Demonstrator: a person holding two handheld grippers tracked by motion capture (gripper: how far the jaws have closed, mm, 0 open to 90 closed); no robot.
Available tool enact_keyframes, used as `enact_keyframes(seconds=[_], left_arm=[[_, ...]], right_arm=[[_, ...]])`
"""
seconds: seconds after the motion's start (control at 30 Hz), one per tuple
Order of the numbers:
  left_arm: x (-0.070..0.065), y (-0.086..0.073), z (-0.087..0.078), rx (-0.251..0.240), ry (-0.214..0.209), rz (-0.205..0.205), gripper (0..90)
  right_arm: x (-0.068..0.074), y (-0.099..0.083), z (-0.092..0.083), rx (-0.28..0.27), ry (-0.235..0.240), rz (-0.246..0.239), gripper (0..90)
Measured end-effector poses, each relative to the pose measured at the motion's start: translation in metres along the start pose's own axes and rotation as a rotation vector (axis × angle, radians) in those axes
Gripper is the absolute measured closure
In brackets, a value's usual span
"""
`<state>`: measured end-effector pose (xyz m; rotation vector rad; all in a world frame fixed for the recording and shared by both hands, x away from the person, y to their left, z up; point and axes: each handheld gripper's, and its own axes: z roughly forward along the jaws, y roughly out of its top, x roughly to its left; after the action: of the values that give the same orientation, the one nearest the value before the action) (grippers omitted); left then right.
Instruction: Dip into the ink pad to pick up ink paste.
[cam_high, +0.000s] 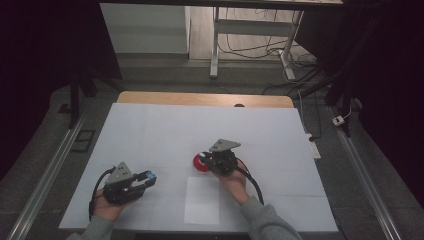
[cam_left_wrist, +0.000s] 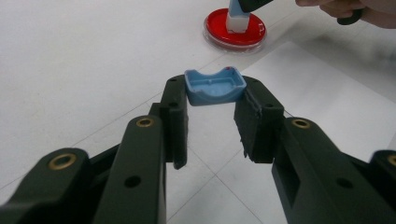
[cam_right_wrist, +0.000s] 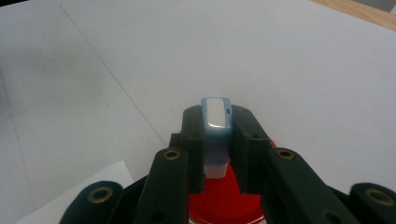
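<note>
1. The counter (cam_high: 150, 130) is covered white, with a paper sheet (cam_high: 202, 200) lying by its near edge, right of the middle.
2. The right gripper (cam_high: 207, 159), just beyond that sheet, has its fingers (cam_right_wrist: 192, 140) clamped on a blue-and-white stamp (cam_right_wrist: 216, 135), white foot down on the red ink pad (cam_left_wrist: 235, 29).
3. The left gripper (cam_high: 148, 177), toward the near-left corner, has its fingers (cam_left_wrist: 173, 112) pinching the stamp's blue cap (cam_left_wrist: 215, 87), held off the counter.
4. To ink well, I'd press straight down and evenly, then lift without tilting, keeping the cap hand parked clear of the sheet.
</note>
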<state>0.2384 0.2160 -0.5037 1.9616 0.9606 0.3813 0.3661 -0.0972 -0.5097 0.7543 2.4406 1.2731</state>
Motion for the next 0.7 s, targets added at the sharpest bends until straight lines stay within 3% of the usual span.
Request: enact_keyframes(seconds=[0.47,0.7], left_arm=[[0.002,0.000,-0.001,-0.004,0.004,-0.004,65.2],[0.002,0.000,-0.001,-0.003,0.005,-0.004,65.2]], right_arm=[[-0.004,0.005,-0.012,-0.078,0.019,0.041,75.5],[-0.008,0.007,-0.018,-0.085,0.020,0.046,75.5]])
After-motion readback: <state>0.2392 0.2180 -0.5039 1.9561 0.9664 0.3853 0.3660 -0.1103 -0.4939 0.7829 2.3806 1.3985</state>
